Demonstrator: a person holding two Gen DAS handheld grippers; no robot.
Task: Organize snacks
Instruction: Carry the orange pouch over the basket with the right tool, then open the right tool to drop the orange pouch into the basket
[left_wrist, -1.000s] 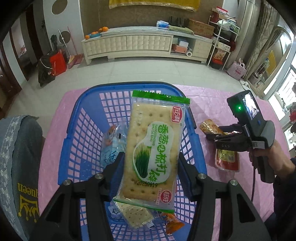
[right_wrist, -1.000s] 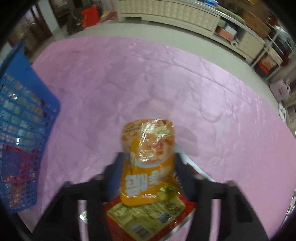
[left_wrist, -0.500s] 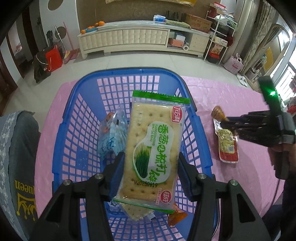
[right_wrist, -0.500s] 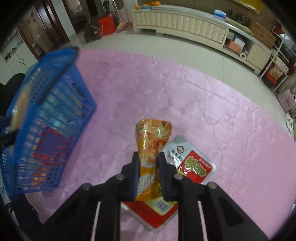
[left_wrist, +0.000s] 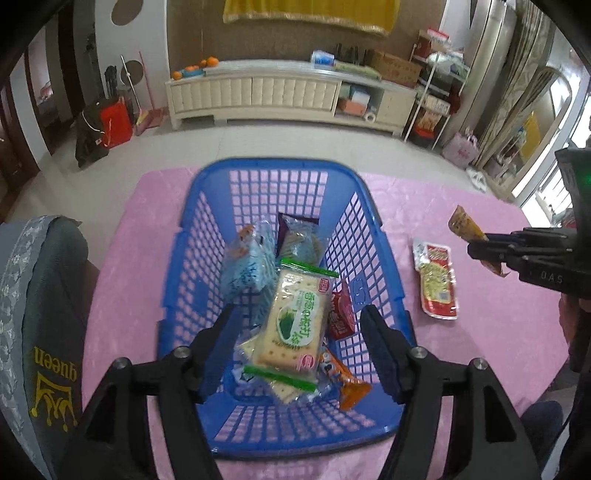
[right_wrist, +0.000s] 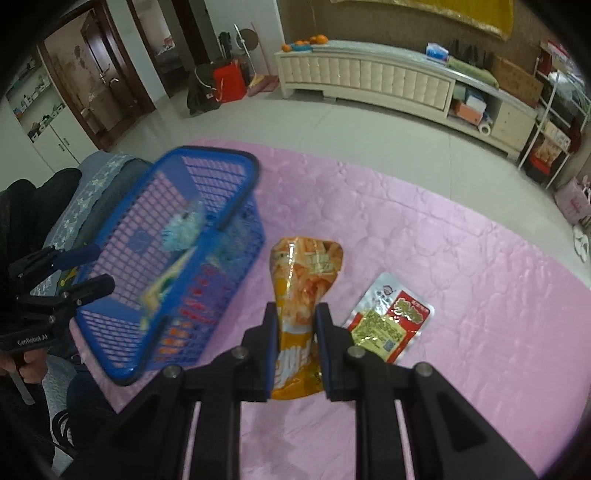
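Right wrist view: right gripper (right_wrist: 295, 334) jaws clenched on upright orange snack pouch (right_wrist: 303, 284); blue basket (right_wrist: 236, 206) lay leftward. Left gripper (left_wrist: 297, 345) jaws opening, empty, above basket.

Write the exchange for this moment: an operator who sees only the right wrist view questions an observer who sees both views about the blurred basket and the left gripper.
Operator: My view blurs the blue basket. What lies on top inside?
Observer: A green-labelled cracker packet, lying flat over other snacks, with a light-blue packet beyond it.
Operator: Is the left gripper gripping that cracker packet?
Observer: No. Its jaws are opening and stand clear on either side of the packet, which rests in the basket.
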